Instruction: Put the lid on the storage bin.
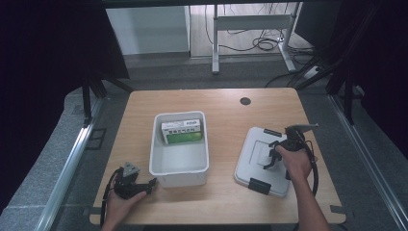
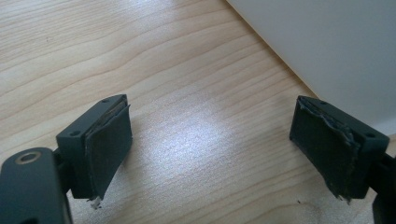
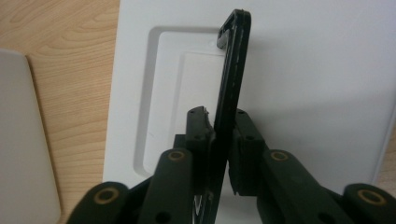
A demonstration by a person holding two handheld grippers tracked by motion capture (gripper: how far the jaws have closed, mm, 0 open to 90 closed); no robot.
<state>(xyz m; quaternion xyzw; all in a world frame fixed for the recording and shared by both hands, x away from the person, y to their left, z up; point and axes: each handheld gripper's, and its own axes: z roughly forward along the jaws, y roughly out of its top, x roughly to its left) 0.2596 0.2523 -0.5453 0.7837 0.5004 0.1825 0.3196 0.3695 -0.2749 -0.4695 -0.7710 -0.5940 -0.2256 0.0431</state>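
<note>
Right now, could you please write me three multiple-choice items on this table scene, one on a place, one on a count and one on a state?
1. Where does the green and white box lie?
A. Inside the white bin, at its far end
B. On the lid
C. On the bare table

2. How many black latches show on the white lid?
A. None
B. Two
C. Four

3. How does the right claw stand?
A. Wide open above the bin
B. Shut on the lid's black handle
C. Shut on the box

Answers:
1 A, the high view shows the box within the bin's walls at the side away from the person.
2 B, one latch sits at the lid's far edge and one at its near edge.
3 B, the right gripper view shows both pads pressed against the thin upright handle.
</note>
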